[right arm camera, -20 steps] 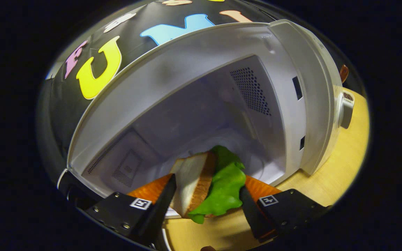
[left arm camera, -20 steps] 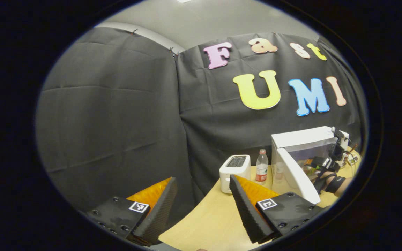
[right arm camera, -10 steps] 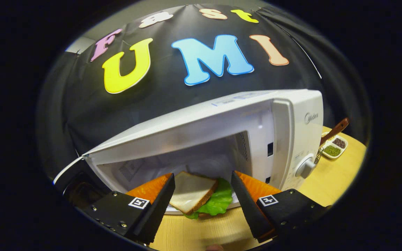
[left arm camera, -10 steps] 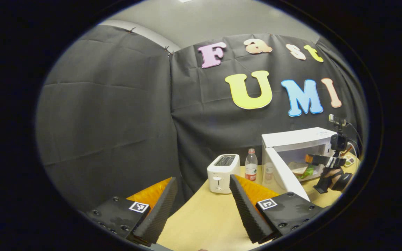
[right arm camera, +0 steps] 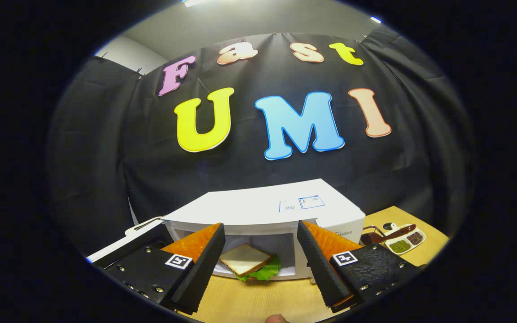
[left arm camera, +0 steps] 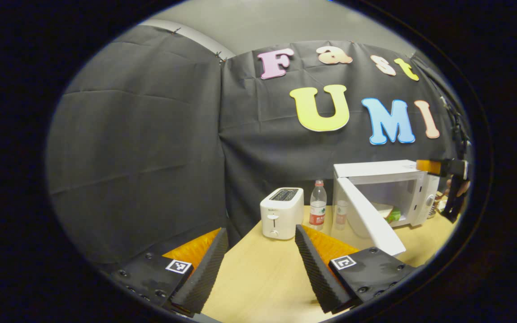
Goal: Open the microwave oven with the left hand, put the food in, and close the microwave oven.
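The white microwave (left arm camera: 377,169) stands at the back right of the wooden table, its door (left arm camera: 366,216) swung wide toward me. Inside lies a sandwich of white bread and green lettuce (left arm camera: 388,213). My left gripper (left arm camera: 258,269) hangs open over the table's near left part, well short of the door, with nothing between its fingers. In the right gripper view the microwave (right arm camera: 258,207) sits just ahead and below, the sandwich (right arm camera: 250,261) resting in its cavity. My right gripper (right arm camera: 262,264) is open and raised in front of the opening, apart from the sandwich. It also appears far off as the other gripper (left arm camera: 442,167).
A white toaster (left arm camera: 282,212) and a water bottle (left arm camera: 317,208) stand left of the microwave near the back wall. A small dish of spices with a brown spoon (right arm camera: 400,238) lies to the right of the microwave. Bare tabletop (left arm camera: 263,278) stretches ahead of my left gripper.
My right gripper has let go of the sandwich inside the microwave, then pulled back and up out of the cavity. My left gripper has shifted slightly while staying open.
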{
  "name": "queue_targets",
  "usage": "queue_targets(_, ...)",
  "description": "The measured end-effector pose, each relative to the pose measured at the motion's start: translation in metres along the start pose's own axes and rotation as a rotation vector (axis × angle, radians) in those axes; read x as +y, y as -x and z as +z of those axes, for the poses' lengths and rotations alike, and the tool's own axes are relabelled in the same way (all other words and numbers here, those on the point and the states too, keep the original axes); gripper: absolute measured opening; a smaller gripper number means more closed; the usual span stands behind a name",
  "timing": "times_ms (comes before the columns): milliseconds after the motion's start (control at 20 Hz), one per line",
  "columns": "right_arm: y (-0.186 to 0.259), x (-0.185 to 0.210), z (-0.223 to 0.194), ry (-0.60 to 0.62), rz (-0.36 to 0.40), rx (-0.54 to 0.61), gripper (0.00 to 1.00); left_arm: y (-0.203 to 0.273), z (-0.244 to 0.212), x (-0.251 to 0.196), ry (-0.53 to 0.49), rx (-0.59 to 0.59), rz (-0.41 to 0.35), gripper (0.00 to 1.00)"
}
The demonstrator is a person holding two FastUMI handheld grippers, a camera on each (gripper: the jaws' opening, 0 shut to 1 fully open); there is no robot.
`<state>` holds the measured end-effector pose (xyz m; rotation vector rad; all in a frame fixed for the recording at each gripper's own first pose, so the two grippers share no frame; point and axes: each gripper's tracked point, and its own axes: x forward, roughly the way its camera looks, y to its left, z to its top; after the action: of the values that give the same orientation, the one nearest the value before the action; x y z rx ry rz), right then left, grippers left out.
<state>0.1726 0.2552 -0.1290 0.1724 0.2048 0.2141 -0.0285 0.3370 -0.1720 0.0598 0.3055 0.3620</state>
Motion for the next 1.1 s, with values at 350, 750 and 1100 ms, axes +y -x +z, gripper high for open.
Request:
queue_targets(350,0.066,-0.031,0.049,0.049,0.007,-0.07,0.98,0.01,-0.04,-0.004,0.059,0.07,0.021,0.71)
queue_targets(750,0.119,-0.073,0.069,0.068,-0.029,-0.093,0.98,0.031,-0.073,-0.035,0.072,0.132,0.004,0.09)
queue_targets(1100,0.139,-0.091,0.072,0.065,-0.055,-0.082,0.98,0.024,-0.054,-0.079,0.025,0.121,-0.092,0.08)
